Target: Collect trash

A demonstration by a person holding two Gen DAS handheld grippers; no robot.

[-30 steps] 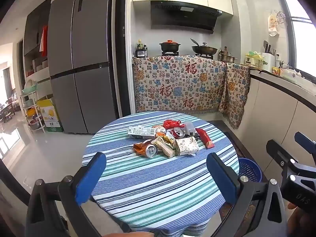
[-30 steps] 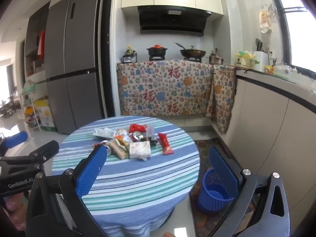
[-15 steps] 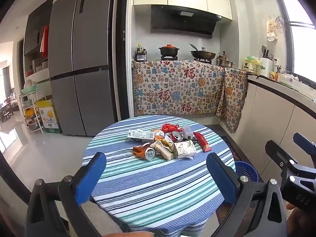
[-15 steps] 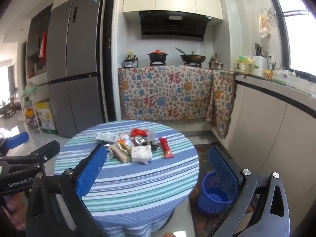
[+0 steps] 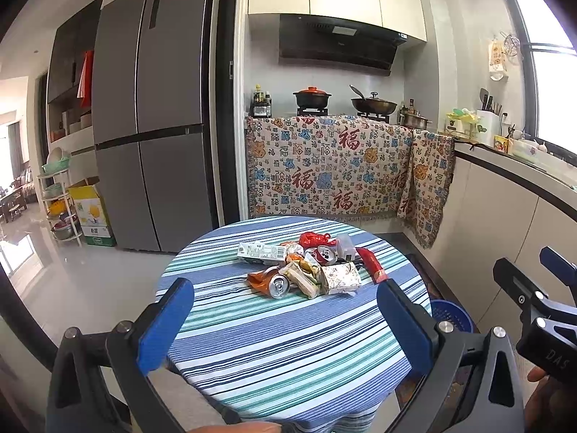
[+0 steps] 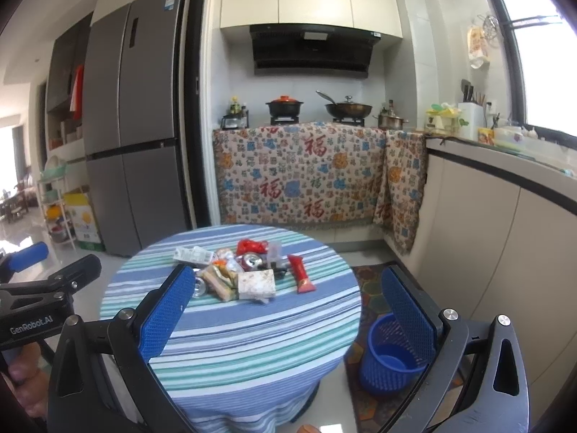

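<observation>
Pulled back a little from the table [image 5: 288, 361] over the last second, trash pile [image 5: 306, 270] now smaller, mid-table toward its far edge. Left hand-held gripper [image 5: 285, 321] and right hand-held gripper [image 6: 288, 310] both wide open, empty. Blue bin [image 6: 389, 357] on floor beside table's right edge. Collecting not begun.

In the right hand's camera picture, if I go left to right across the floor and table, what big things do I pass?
Yellow box → round striped table → red snack packet → blue trash basket.
</observation>
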